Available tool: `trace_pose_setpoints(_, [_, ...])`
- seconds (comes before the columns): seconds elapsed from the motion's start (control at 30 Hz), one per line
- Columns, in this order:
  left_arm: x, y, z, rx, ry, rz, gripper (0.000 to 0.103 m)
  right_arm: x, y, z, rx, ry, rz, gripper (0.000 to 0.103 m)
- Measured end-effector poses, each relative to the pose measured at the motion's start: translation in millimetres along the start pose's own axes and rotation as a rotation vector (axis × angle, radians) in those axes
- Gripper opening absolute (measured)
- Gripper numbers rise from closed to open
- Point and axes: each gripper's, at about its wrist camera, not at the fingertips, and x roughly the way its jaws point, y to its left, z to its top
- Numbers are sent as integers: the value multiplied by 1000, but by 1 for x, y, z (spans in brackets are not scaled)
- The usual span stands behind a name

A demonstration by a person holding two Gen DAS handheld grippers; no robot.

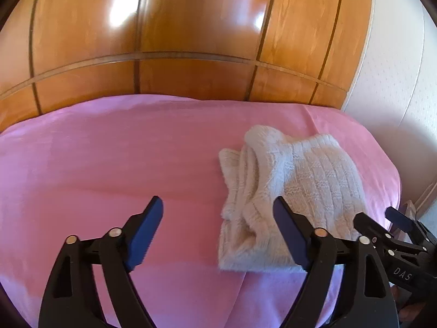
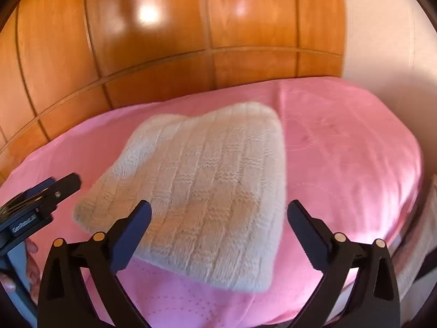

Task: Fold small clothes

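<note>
A small cream knitted garment (image 1: 286,191) lies folded into a rough square on the pink bedspread (image 1: 109,164). My left gripper (image 1: 218,235) is open and empty, just above the bed, with its right finger over the garment's near edge. In the right wrist view the garment (image 2: 207,191) fills the middle, and my right gripper (image 2: 218,235) is open and empty above its near edge. The right gripper also shows at the right edge of the left wrist view (image 1: 382,224). The left gripper shows at the left edge of the right wrist view (image 2: 57,188).
A glossy wooden headboard (image 1: 191,41) rises behind the bed. A pale wall (image 1: 404,82) stands to the right. The bed's right edge (image 2: 415,191) drops off near the garment. The pink bedspread (image 2: 341,150) extends to the right of the garment.
</note>
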Motion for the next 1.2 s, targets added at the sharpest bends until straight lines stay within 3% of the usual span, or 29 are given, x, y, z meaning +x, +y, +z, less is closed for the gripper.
trace_pose_setpoints(0.17, [-26, 2, -10, 5, -32, 15, 93, -23, 12, -9, 39, -42, -42, 101])
trace_pose_setpoints(0.4, [-38, -2, -15, 6, -72, 70, 96, -23, 15, -9, 55, -82, -115, 101])
trace_pose_setpoints(1.2, [-40, -10, -19, 39, -69, 88, 99, -28, 18, -14, 31, -115, -124, 101])
